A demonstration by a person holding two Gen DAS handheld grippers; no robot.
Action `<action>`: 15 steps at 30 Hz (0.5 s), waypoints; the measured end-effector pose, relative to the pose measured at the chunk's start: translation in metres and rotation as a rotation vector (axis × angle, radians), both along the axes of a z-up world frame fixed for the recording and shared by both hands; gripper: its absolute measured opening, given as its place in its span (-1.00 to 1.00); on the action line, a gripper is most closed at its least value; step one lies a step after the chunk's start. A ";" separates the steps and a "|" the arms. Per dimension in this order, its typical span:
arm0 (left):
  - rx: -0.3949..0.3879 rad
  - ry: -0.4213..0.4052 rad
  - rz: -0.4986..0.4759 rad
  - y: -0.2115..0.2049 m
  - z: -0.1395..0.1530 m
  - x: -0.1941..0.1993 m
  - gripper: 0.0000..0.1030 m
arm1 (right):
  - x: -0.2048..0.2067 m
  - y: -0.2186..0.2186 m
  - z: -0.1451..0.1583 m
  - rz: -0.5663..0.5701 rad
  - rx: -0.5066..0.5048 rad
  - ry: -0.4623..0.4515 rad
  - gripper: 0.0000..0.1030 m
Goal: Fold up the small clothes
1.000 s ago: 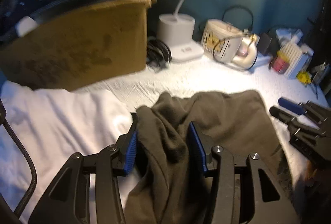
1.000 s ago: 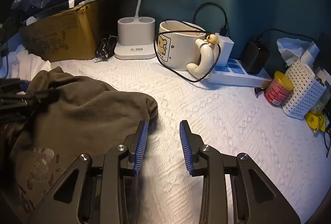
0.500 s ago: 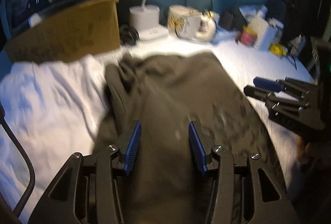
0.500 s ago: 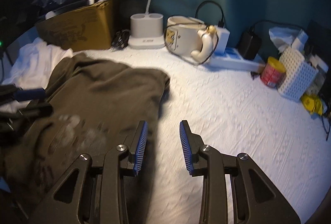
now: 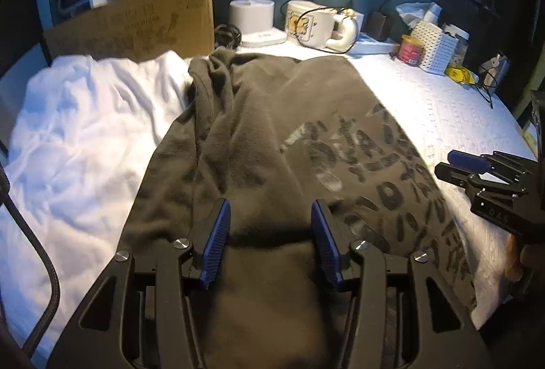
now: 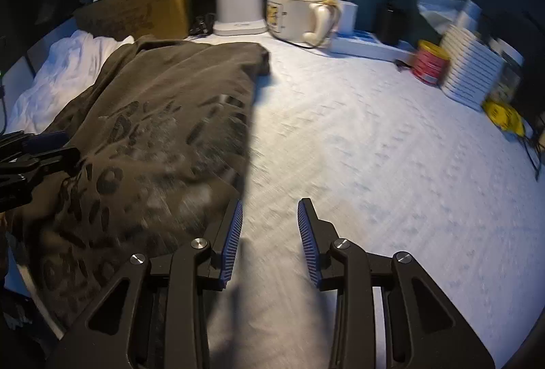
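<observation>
The dark olive T-shirt [image 5: 259, 130] lies spread lengthwise down the white textured desk [image 6: 374, 137], its near hem toward the camera and its far end just short of the cardboard box [image 5: 143, 25]; laid out long and fairly flat like this, it looks readied for a fold rather than mid-fold. Its left side overlaps a rumpled white garment [image 5: 85, 130], probably next in the pile and pushed aside to keep the working area free. The left tongs [image 5: 270, 233] hover over the shirt's near hem with the jaws parted and nothing pinched: cloth shows between the blue pads but they do not press on it. The right tongs [image 6: 270, 236] stand just beside the shirt's right edge, over bare desk, also released; their jaws have just been opening a little, with nothing between them. The two pairs sit either side of the near end, a likely stance for taking both hem corners. The shirt is soft and thick, with a faded, cracked print [image 5: 381, 178] facing up, a ridge of creases [image 5: 211, 103] along its left side, and its far right corner [image 6: 262, 57] slightly rolled under.
</observation>
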State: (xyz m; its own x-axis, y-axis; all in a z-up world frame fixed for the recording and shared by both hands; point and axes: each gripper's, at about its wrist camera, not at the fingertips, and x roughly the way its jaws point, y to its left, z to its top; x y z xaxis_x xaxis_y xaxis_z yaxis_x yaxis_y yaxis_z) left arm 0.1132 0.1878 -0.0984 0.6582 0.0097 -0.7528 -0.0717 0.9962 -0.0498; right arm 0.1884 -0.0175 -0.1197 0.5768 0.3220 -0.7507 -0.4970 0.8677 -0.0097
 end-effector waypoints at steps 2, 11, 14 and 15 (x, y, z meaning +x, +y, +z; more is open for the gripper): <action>0.001 -0.016 -0.017 -0.011 0.003 -0.008 -0.04 | -0.003 -0.010 0.001 -0.019 0.009 -0.001 -0.30; 0.002 -0.062 -0.108 -0.067 0.014 -0.018 -0.03 | -0.028 -0.063 0.011 -0.114 0.070 -0.042 -0.03; -0.008 -0.086 -0.116 -0.083 0.020 -0.020 0.23 | -0.037 -0.084 0.016 -0.151 0.077 -0.059 0.01; -0.012 -0.093 -0.115 -0.087 0.022 -0.021 0.29 | -0.041 -0.094 0.019 -0.169 0.078 -0.069 0.01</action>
